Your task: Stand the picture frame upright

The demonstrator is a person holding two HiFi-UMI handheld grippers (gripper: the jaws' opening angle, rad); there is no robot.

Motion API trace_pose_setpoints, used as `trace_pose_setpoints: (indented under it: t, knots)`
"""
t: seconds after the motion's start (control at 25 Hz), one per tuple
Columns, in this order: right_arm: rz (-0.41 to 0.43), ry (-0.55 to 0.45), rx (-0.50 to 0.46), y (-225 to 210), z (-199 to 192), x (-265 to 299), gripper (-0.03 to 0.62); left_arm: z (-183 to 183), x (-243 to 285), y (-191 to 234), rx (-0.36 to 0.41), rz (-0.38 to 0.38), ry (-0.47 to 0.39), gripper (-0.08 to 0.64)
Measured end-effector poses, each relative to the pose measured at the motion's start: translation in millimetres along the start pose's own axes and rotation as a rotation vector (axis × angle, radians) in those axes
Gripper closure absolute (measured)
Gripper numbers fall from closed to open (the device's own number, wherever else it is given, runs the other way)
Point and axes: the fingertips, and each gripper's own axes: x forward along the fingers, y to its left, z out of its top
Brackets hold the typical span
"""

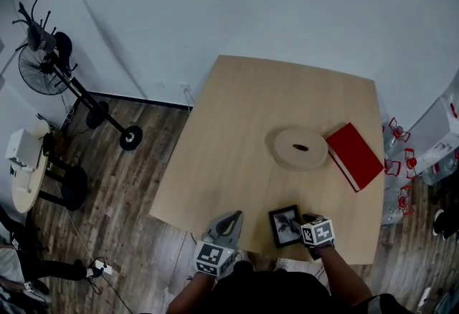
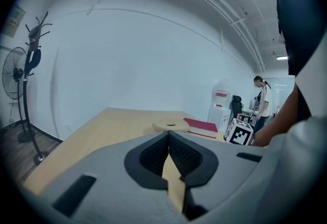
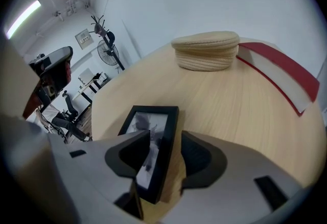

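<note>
Since the black rectangular picture frame point(image 1: 285, 226) lies flat, face up, at approx 6 o'clock on the pale wooden table point(image 1: 237, 148), just inside the near edge, the task is at the grasp step, imo: nothing is lifted yet. The right gripper point(image 1: 297, 224) points steeply down at it w/ jaws spread wide. They straddle the frame's 3 o'clock side rail; the pads aren't pressing on it, so no hold yet. The left gripper point(image 1: 234, 215) hovers at the frame's 9 o'clock, just off the table edge, jaws fully together w/ nothing between them.

Next move prob. calls for closing on that rail, then tipping the frame up onto its bottom edge. Whether a back stand exists I can't tell; if so, it needs swinging out, maybe w/ the left gripper's help.

Count, near to far: 2 grippers, 1 frame, 1 table. Further out at approx 1 o'clock from the frame there's 1 round beige woven disc point(image 1: 300, 148), and touching its 3 o'clock side, 1 red hardcover book point(image 1: 354, 156).
</note>
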Motion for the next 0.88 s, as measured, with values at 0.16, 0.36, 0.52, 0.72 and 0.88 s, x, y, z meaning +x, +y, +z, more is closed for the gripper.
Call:
trace_pose_setpoints:
  t: [0.16,0.36,0.52,0.72,0.88]
  knots:
    - [0.014,0.011,0.004,3.2,-2.9,0.5,0.417,1.0,-3.4,0.5,-0.002,0.003,0.001,0.565]
    - [0.003,0.035,0.004,2.3,-9.1,1.0,0.418,-0.1,-7.5,2.7,-0.006,0.011,0.0,0.565]
    - [-0.016,0.035,0.003,-0.5,-8.4,1.4,0.435,-3.5,-10.1,2.0,-0.013,0.01,0.006,0.565]
    - [0.0,0.038,0.021,1.3,-9.6,2.7,0.478,-3.3,-11.6,1.4,-0.01,0.008,-0.002,0.565]
    - [-0.002,0.035,0.046,-0.4,-10.1,1.7,0.495,-1.6,-13.3,0.2,-0.008,0.003,-0.011,0.565]
